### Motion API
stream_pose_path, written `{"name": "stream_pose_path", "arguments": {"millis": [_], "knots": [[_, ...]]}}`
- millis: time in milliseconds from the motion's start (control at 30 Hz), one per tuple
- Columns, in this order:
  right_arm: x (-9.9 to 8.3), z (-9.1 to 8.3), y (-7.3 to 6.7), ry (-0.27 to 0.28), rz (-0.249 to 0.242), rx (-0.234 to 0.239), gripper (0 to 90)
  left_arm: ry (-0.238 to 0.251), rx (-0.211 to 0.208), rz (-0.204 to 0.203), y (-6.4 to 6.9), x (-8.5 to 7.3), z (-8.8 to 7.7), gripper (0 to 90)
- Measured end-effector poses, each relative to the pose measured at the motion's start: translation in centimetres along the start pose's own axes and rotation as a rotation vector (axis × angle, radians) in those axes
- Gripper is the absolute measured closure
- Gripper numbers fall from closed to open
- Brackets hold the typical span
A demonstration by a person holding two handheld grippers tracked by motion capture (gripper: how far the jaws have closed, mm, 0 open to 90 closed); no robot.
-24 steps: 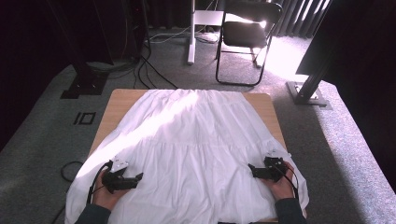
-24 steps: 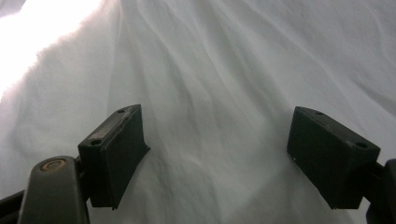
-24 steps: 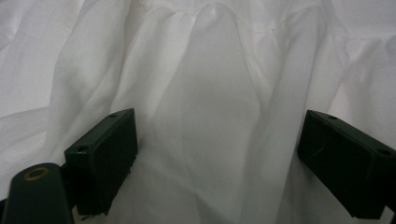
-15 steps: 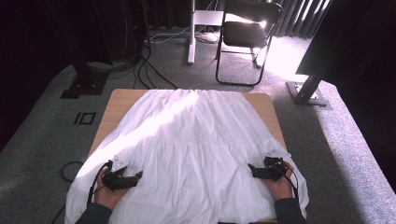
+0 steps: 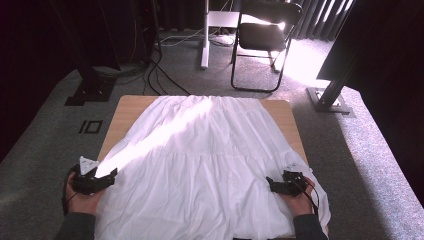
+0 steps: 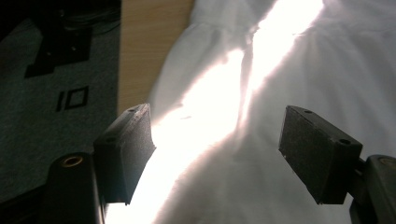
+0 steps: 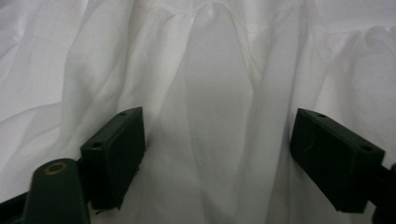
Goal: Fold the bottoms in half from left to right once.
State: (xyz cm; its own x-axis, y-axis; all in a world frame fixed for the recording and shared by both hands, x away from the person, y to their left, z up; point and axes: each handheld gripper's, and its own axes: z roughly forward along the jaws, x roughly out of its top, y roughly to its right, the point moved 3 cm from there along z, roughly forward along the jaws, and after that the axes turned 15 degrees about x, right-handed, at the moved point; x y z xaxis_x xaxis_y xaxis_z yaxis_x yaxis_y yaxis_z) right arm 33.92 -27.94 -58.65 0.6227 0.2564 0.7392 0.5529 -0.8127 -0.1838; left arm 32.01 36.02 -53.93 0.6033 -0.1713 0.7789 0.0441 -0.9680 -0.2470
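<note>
A white tiered skirt [image 5: 200,155] lies spread flat over a wooden table [image 5: 125,112], waist end far, hem near. My left gripper [image 5: 111,176] rests at the skirt's near left edge, held in a hand and pointing inward. In the left gripper view its jaws [image 6: 217,140] stand wide apart above sunlit cloth [image 6: 261,79], with the table's bare wood [image 6: 149,51] at the left. My right gripper [image 5: 271,183] sits on the skirt near its right edge, pointing inward too. The right gripper view has its jaws [image 7: 219,140] wide open over folds of the fabric [image 7: 215,70]; neither gripper's pads press the cloth.
A black folding chair [image 5: 265,35] stands on the grey carpet beyond the table. Cables [image 5: 160,75] trail over the floor at the far left. Black stand bases sit at the left [image 5: 92,92] and right [image 5: 330,100]. The skirt's hem hangs over the table's near right corner [image 5: 320,200].
My left gripper has shifted to the left, out toward the skirt's left edge. The right gripper and the skirt have stayed as they were.
</note>
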Motion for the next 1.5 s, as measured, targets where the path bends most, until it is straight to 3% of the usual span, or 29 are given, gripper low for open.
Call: {"name": "stream_pose_path", "arguments": {"millis": [133,233,367,467,600,667,733,800,867,933,1100,1200,1300,1333,1367,1433,1500], "knots": [[-0.4,-0.3,-0.6,0.004,0.003,-0.006,20.6,-0.079,-0.017,-0.027,-0.8,-1.2,2.0,19.5],[-0.7,-0.5,-1.2,0.008,0.010,-0.012,21.7,-0.121,0.004,-0.004,-0.4,-1.8,3.0,17.0],[-1.2,-0.7,-2.1,0.010,0.010,-0.012,22.0,-0.128,0.034,-0.013,-0.5,-2.0,3.4,13.4],[-1.4,-0.8,-2.8,0.011,0.015,-0.012,22.1,-0.134,-0.006,-0.034,-0.8,-2.1,3.6,11.2],[-1.7,-0.9,-3.5,0.007,0.012,-0.009,22.1,-0.103,-0.058,-0.021,-0.4,-2.2,3.0,29.5],[-1.8,-0.9,-3.7,0.008,0.009,-0.008,22.4,-0.090,-0.079,-0.008,0.0,-2.2,2.6,44.3],[-1.8,-0.9,-3.8,0.009,0.011,-0.010,22.6,-0.092,-0.098,0.007,0.2,-2.1,2.5,66.8],[-1.8,-0.9,-3.8,0.009,0.012,-0.010,22.7,-0.106,-0.069,0.050,0.3,-1.7,2.5,82.8],[-1.8,-0.9,-3.8,0.009,0.012,-0.009,22.8,-0.132,-0.008,0.115,0.3,-1.2,2.7,87.0],[-1.8,-0.9,-3.9,0.011,0.016,-0.008,22.7,-0.150,0.061,0.139,-0.4,-0.6,3.2,87.7],[-1.6,-0.7,-3.8,0.010,0.011,-0.004,22.6,-0.144,0.156,0.047,-4.5,0.5,3.6,88.1],[-1.3,-0.4,-3.9,0.007,0.007,0.003,22.6,-0.140,0.209,0.030,-6.3,0.9,3.3,88.2],[-0.9,0.1,-4.2,0.003,-0.003,0.013,22.5,-0.144,0.264,-0.017,-8.5,0.8,2.9,88.2],[-0.9,0.1,-4.2,0.003,-0.003,0.013,22.5,-0.144,0.264,-0.017,-8.5,0.8,2.9,88.2],[-0.7,0.4,-4.4,0.004,-0.011,0.019,22.5,-0.153,0.293,-0.050,-9.7,0.5,2.7,88.2],[-0.2,1.2,-5.1,-0.004,-0.028,0.036,22.6,-0.148,0.305,-0.066,-10.2,0.5,2.1,88.2],[0.2,1.7,-5.7,-0.010,-0.044,0.049,22.6,-0.122,0.281,-0.071,-9.9,0.8,1.3,88.1]]}}
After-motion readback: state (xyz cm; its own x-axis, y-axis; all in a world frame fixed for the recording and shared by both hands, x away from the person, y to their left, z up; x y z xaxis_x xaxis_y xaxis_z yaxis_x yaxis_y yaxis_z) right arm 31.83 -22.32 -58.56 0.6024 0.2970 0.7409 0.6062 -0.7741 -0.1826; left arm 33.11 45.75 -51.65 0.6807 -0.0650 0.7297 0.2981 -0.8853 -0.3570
